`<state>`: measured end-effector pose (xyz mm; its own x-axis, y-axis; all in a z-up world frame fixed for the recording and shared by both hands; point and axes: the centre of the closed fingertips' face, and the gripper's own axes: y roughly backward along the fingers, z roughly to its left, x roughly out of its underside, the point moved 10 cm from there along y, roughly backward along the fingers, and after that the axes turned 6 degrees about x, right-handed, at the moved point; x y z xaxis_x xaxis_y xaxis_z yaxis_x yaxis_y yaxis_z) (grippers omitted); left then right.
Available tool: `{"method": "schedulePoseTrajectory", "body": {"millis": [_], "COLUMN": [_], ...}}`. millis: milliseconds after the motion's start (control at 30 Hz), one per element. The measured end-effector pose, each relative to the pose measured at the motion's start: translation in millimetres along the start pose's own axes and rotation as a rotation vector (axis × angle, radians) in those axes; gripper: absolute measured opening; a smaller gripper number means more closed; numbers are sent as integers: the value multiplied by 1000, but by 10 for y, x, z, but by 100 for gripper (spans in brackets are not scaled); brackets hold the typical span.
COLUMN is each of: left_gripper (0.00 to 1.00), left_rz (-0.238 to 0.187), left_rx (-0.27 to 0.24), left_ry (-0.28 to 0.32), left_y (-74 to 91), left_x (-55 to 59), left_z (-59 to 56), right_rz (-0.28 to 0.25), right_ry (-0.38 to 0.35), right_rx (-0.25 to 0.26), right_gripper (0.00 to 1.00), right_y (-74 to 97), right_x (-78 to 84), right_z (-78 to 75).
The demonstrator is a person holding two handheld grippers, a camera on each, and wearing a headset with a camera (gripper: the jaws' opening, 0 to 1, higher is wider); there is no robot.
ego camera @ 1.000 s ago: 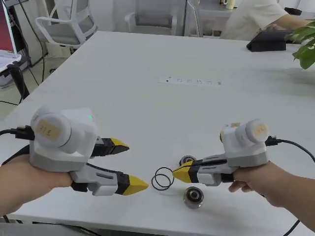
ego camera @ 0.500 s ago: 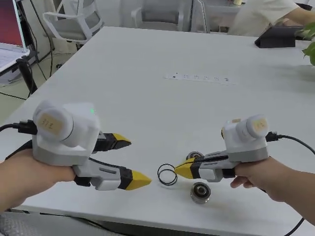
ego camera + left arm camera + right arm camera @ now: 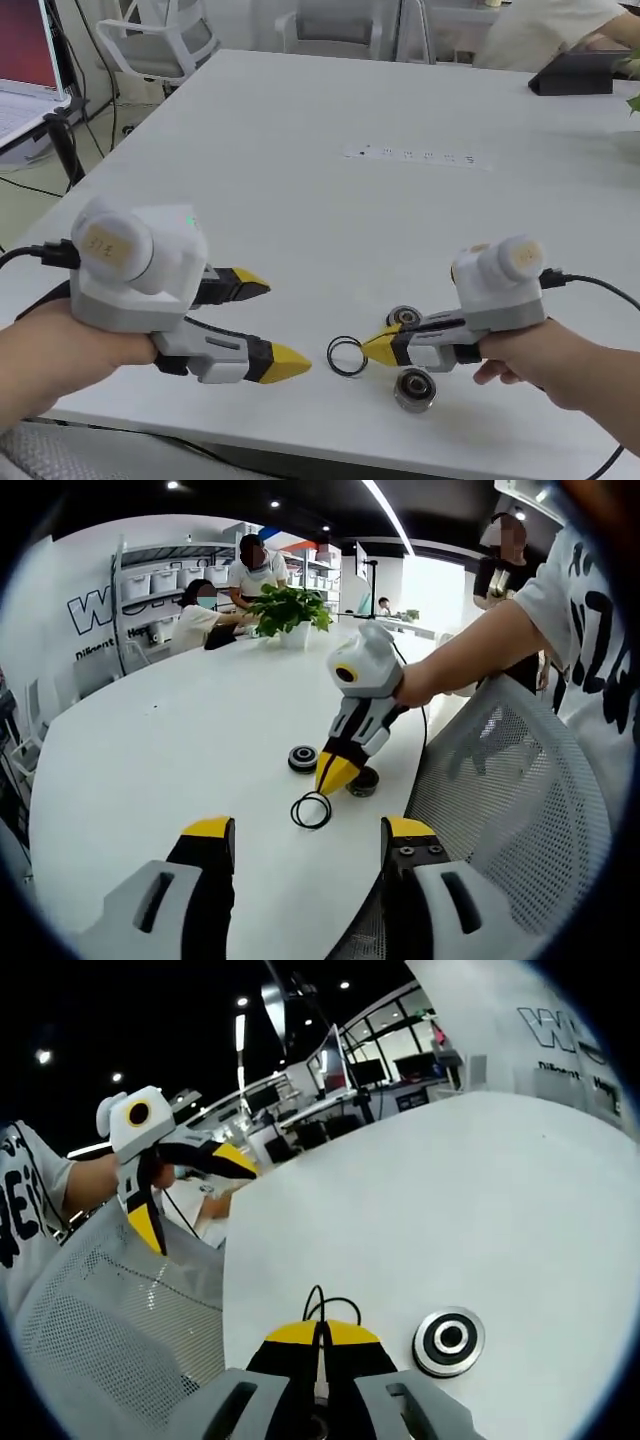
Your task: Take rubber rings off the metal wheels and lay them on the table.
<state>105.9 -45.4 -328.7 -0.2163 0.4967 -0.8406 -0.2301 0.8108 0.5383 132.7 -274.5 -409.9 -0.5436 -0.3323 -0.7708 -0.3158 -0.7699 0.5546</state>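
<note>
Two thin black rubber rings [image 3: 347, 356] lie overlapped and flat on the white table [image 3: 330, 210], between the grippers. My right gripper [image 3: 372, 347] is shut, its yellow tip at the rings' right edge; the rings [image 3: 331, 1307] lie just ahead of that tip [image 3: 320, 1333]. One metal wheel [image 3: 404, 318] lies behind the right gripper, a second wheel [image 3: 415, 389] in front of it. My left gripper [image 3: 272, 322] is open and holds nothing, a short way left of the rings. From its own view [image 3: 308, 830] the rings [image 3: 311, 810] and both wheels [image 3: 303, 758] [image 3: 362, 782] lie ahead.
The table's near edge [image 3: 300, 455] runs close under both grippers. A strip of small marks [image 3: 408, 155] lies mid-table. Office chairs [image 3: 160, 40] and a seated person [image 3: 540, 35] with a dark case [image 3: 570, 75] are at the far end. A potted plant [image 3: 288, 610] stands farther along.
The head camera has shifted, so the whole scene sits a little differently. Both grippers keep their places around the rings; the rings and wheels have not moved.
</note>
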Motion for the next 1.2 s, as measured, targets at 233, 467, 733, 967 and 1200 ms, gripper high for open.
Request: {"method": "schedulePoseTrajectory", "body": {"millis": [233,467,733,967,1200], "left_gripper": [56,56,56,56,56], "left_rz": [6,6,10,13,16], "left_rx": [4,10,12,12,16], "left_ry": [2,2,3,7,4], "left_y": [-17,-44,-57,-72,-104], "left_x": [1,-13,-15,-18,-42], "left_z": [2,-2,3,14,33], "right_rz": [23,27,25,11,-40], "right_ry": [13,24,43,52,26], "right_rx": [25,44,62,75,79], "right_gripper": [0,0,3,5,6], "right_y": [-10,-3,-17,-12,84], "right_x": [27,33,24,0,-49], "right_z": [-18,-42,-43,-54,-81]}}
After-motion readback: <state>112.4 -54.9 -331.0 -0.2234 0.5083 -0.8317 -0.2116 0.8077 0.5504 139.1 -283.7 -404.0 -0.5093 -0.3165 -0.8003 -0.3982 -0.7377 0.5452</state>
